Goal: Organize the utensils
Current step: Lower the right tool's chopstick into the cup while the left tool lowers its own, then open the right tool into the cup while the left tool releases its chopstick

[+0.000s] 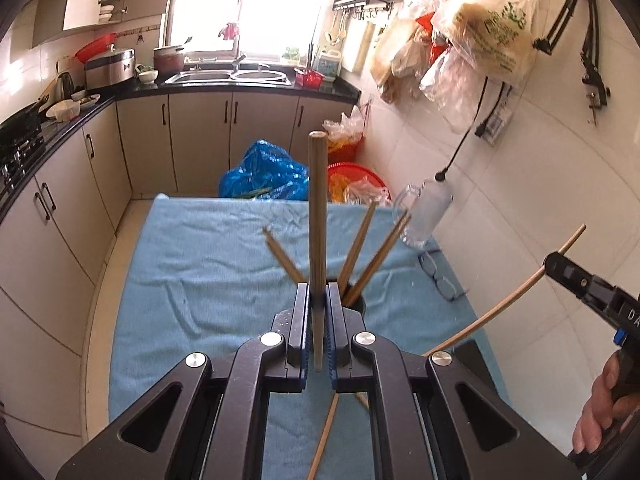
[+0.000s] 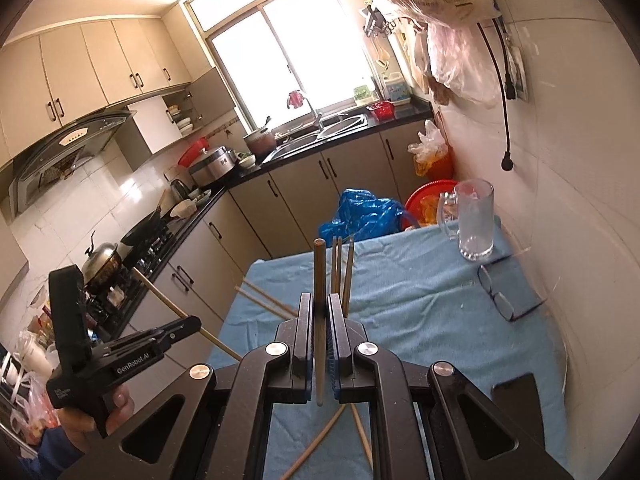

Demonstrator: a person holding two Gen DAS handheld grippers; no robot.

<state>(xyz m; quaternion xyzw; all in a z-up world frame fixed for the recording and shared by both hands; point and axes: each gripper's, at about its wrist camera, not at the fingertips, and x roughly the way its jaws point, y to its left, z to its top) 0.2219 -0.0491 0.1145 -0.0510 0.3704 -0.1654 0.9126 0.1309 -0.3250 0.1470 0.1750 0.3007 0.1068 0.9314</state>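
Left gripper [image 1: 318, 308] and right gripper [image 2: 320, 320] each clamp one chopstick above the table [image 1: 192, 264].

The table wears a blue towel. On it, near the wall, a glass mug [image 2: 474, 220] stands beside folded spectacles [image 2: 500, 296]. The left chopstick [image 1: 317, 216] and the right chopstick [image 2: 319, 280] rise upright between closed jaws. More chopsticks [image 1: 360, 248] fan out of a dark holder [image 1: 358, 304] just behind the left gripper; loose ones [image 2: 316, 444] lie crossed on the towel.
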